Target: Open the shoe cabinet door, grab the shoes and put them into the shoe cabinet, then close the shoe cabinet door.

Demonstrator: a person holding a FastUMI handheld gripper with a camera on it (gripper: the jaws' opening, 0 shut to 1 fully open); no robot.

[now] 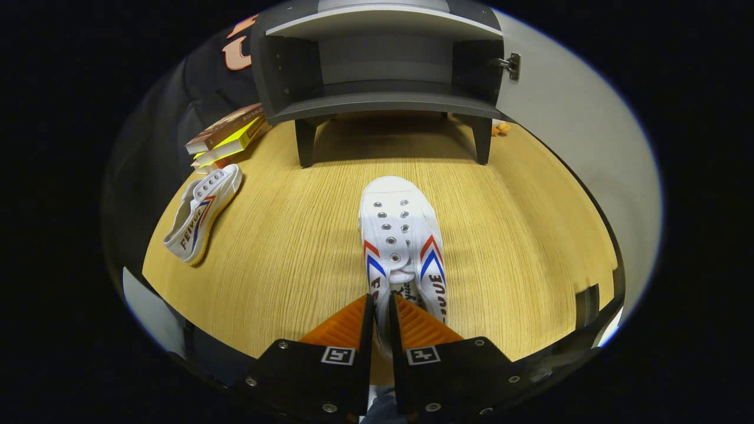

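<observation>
Here the hand-held gripper [381,321] pinches a white shoe [402,247] over the wooden tabletop [518,235] (cabinet [383,65] door open).

Camera rides low, close over the table [500,235], facing the open cabinet [383,100].

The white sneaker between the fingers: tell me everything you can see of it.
The white sneaker looks like canvas, with metal eyelets, no laces, and red and blue chevron stripes with dark lettering on each side. It sits upright on the wooden tabletop, toe pointing toward the open shoe cabinet beyond it, clear of the cabinet's legs. The gripper has closed on the heel-end collar, both fingers pressing on one side wall of the opening.
</observation>
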